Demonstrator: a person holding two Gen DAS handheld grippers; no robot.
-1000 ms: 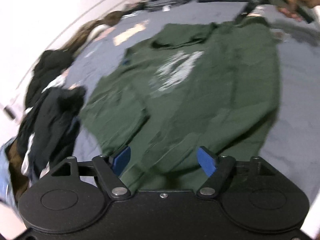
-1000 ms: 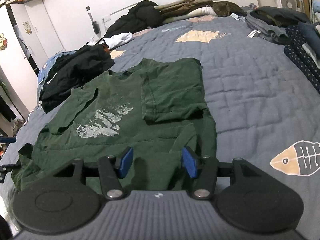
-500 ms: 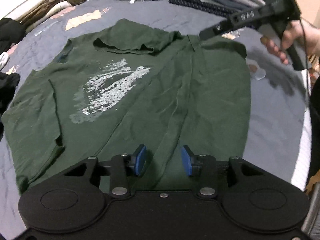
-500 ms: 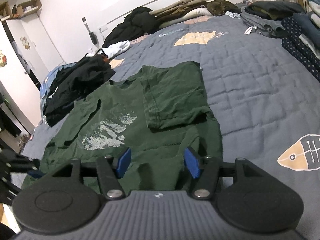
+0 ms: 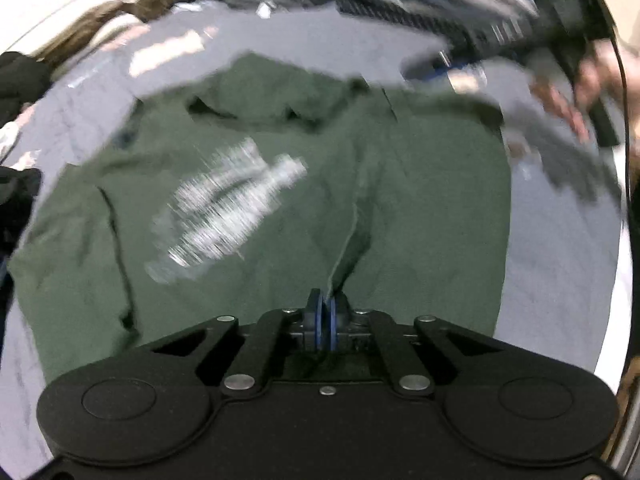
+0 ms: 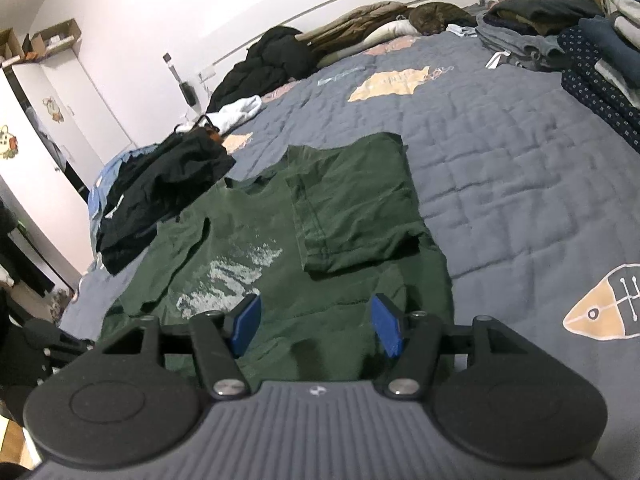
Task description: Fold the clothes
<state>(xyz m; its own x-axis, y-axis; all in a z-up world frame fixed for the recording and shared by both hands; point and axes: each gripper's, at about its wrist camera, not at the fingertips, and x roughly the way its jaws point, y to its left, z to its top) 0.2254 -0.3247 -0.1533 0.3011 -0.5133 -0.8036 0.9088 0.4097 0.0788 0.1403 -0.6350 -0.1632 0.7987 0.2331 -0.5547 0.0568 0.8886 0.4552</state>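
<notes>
- The left gripper (image 5: 325,312) has its blue pads pressed together on a raised fold of the green shirt (image 5: 380,200) at the shirt's near hem; a ridge of cloth runs from the pinch toward the shirt's middle.
- The right gripper (image 6: 316,322) has its jaws spread, blue pads (image 6: 386,330) apart above the shirt (image 6: 280,280)'s near edge, nothing between them; whether they touch the cloth cannot be told.
- The shirt lies spread on the grey-blue quilt (image 6: 520,200), white print (image 6: 228,276) facing up, one sleeve (image 6: 352,208) folded in over the chest.
- In the left view, which is motion-blurred, the right gripper (image 5: 448,68) and the hand (image 5: 580,88) holding it sit beyond the shirt's far right corner.
- A fish patch (image 6: 604,308) on the quilt lies to the right of the shirt.
- A dark clothes pile (image 6: 160,192) lies just left of the shirt, touching its shoulder area.
- Folded stacks (image 6: 592,52) sit well beyond the shirt to the right, at the quilt's edge.
- More dark and brown clothes (image 6: 320,48) are heaped beyond the shirt at the headboard.
- A white wardrobe (image 6: 36,128) stands far left of the shirt.
</notes>
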